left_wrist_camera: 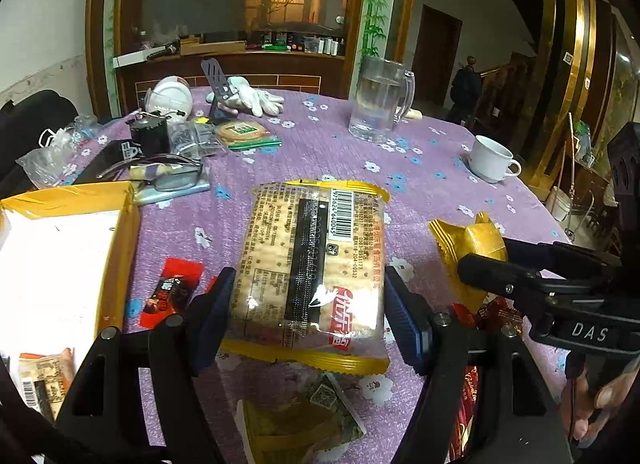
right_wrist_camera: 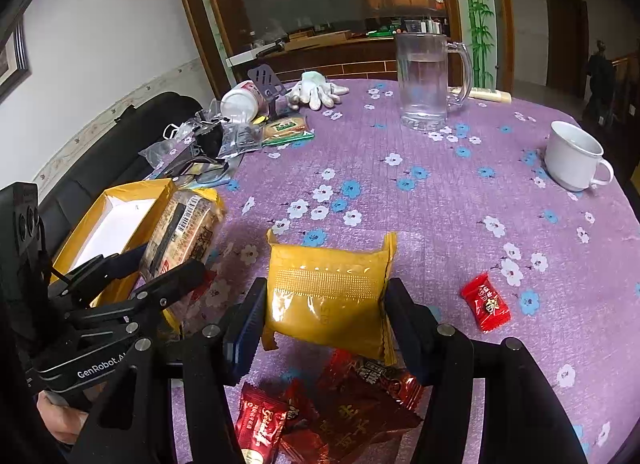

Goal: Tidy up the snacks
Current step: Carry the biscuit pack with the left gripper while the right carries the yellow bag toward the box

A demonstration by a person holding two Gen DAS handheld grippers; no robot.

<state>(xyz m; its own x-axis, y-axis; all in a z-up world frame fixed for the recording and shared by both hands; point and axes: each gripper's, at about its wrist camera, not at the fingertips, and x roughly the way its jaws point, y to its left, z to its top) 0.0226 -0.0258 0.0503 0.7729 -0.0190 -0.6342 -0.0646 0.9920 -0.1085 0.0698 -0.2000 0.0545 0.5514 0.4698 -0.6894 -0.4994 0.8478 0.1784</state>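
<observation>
Above the counter point(right_wrist_camera: 440, 191) | my left tongs point(left_wrist_camera: 308, 300) clench a cracker pack point(left_wrist_camera: 316, 260), my right tongs point(right_wrist_camera: 326, 304) grip a gold packet point(right_wrist_camera: 328, 296), both lifted | yellow box point(left_wrist_camera: 124, 223) holds one snack, most red candies point(right_wrist_camera: 344, 408) still loose | box rim close at left, open cloth ahead, mug point(right_wrist_camera: 576, 159) well apart.

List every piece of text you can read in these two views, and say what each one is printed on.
"DAS": right gripper body.
"GenRobot.AI": left gripper body.
"6975624640045" (first digit unsure): barcode on the cracker pack.
Large red Chinese characters on the cracker pack: not read; its fine print is too small.
Gold script on the red wrapper: too blurred to read.
Chinese characters on the red candy: too blurred to read.
</observation>
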